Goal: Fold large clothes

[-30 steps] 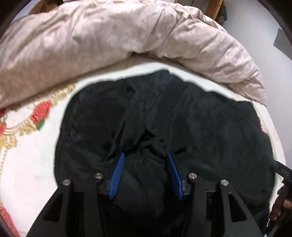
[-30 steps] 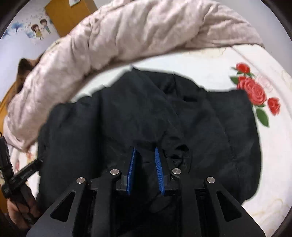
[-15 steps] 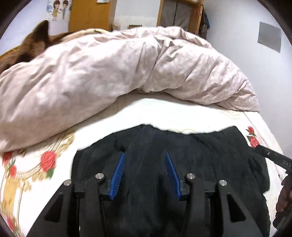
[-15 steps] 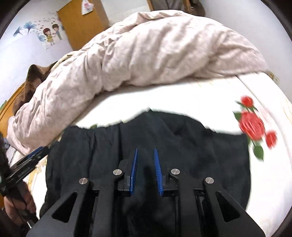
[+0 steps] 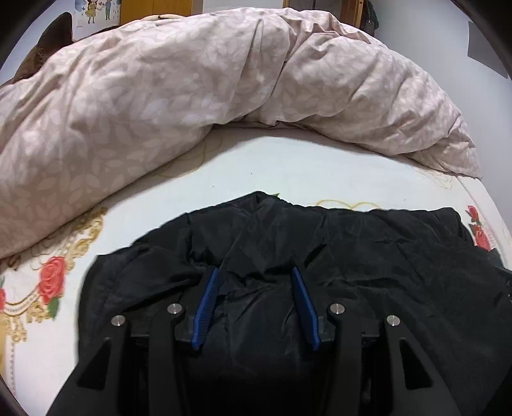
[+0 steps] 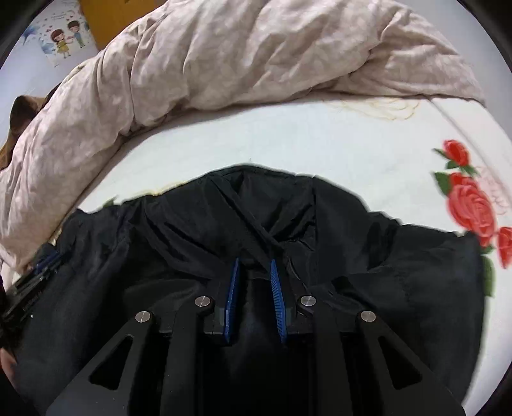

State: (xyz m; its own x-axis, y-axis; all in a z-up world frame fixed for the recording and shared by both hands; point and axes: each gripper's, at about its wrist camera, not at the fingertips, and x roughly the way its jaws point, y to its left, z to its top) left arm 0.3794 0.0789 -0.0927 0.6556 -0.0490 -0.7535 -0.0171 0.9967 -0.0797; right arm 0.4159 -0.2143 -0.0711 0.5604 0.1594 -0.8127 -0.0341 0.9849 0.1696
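A large black garment (image 5: 368, 256) lies crumpled on the white bed sheet (image 5: 288, 166); it also shows in the right wrist view (image 6: 384, 249). My left gripper (image 5: 255, 272) holds a bunched fold of the black fabric between its blue pads. My right gripper (image 6: 254, 260) is shut on a narrower fold of the same garment. Both lift the near part of the garment off the bed. The left gripper's body shows at the far left of the right wrist view (image 6: 35, 278).
A bulky beige duvet (image 5: 192, 83) is heaped along the far side of the bed, also in the right wrist view (image 6: 240, 54). The sheet has printed red roses (image 6: 470, 204) at right and at left (image 5: 51, 281). A wooden door (image 6: 108, 16) stands behind.
Both grippers have risen and pulled back with the garment. The views tilted up from the fabric to the duvet and the wall. The garment's far edge has drawn nearer.
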